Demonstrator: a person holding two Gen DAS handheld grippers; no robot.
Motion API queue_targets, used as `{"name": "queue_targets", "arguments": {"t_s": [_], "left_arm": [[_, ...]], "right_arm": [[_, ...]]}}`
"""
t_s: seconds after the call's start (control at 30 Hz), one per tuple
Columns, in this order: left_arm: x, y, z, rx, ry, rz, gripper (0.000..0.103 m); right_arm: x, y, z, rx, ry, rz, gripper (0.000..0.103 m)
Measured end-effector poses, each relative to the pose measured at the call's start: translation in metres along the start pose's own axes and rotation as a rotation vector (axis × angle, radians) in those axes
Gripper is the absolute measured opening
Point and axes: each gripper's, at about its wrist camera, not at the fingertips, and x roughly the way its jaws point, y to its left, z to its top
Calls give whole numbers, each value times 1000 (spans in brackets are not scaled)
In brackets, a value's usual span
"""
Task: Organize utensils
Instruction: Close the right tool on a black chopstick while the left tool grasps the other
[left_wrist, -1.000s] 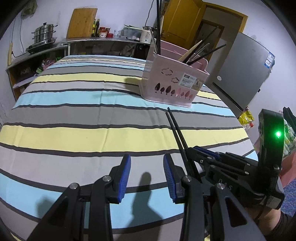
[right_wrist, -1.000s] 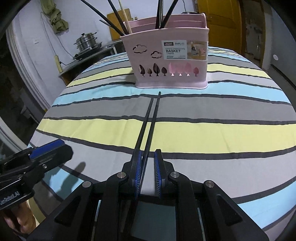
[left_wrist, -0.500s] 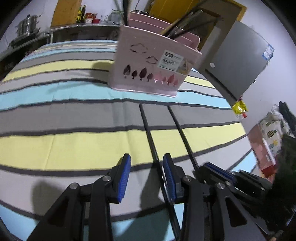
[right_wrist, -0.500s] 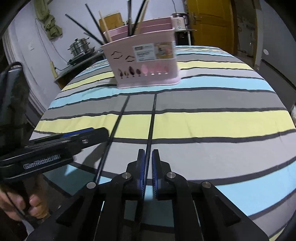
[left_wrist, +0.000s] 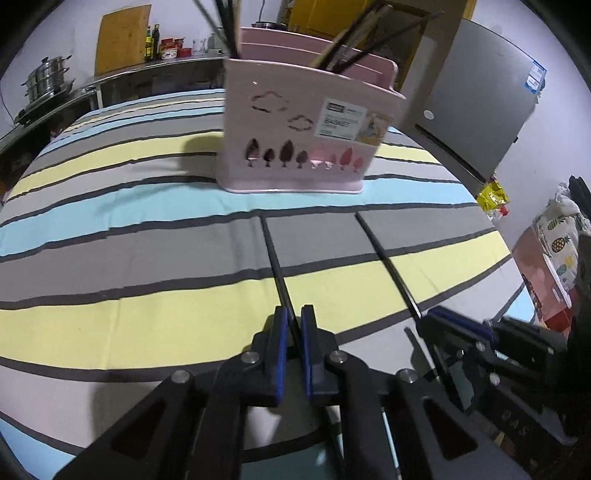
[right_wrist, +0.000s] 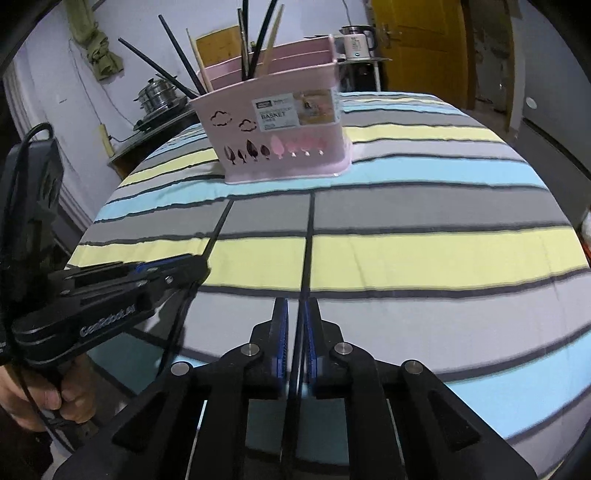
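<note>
Left gripper (left_wrist: 294, 325): jaws clamped on the near end of one black chopstick, low over the striped cloth; it also shows at the left of the right wrist view (right_wrist: 173, 271), held in a hand (right_wrist: 44, 398).
Left chopstick (left_wrist: 275, 258): a thin black stick running from the left jaws toward the far side, its tip ending on the grey stripe short of the pink basket; in the right wrist view it lies left of the other stick (right_wrist: 218, 230).
Right gripper (right_wrist: 295, 325): jaws clamped on the near end of a second black chopstick; seen at the right of the left wrist view (left_wrist: 454, 325).
Right chopstick (right_wrist: 308, 240): straight black stick pointing at the basket, its tip on the grey stripe near the blue one; in the left wrist view it lies right of the first (left_wrist: 388, 258).
Spacing: the two sticks lie apart, not touching, roughly side by side.
Pink basket (left_wrist: 306, 136): stands upright on the far part of the cloth, beyond both tips, with cloud and tree cut-outs and a paper label on its front; it already holds several dark and wooden chopsticks (right_wrist: 258, 40) leaning out of its compartments.
Striped cloth (left_wrist: 129, 240): covers the bench in blue, grey and yellow bands.
Far background: a steel pot (left_wrist: 46, 79) at far left, a yellow door (right_wrist: 421, 48) at far right.
</note>
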Motion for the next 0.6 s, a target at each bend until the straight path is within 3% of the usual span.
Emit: {"name": "queue_targets", "arguments": {"t_s": [0.2,0.6], "left_arm": [[3,16,6,-36,26,-9,11],[17,15,25,-14,72,-6,12]], "right_arm": [[23,-2,19,-3,36,0,10],[45,-4,47,-6,80,20,9]]}}
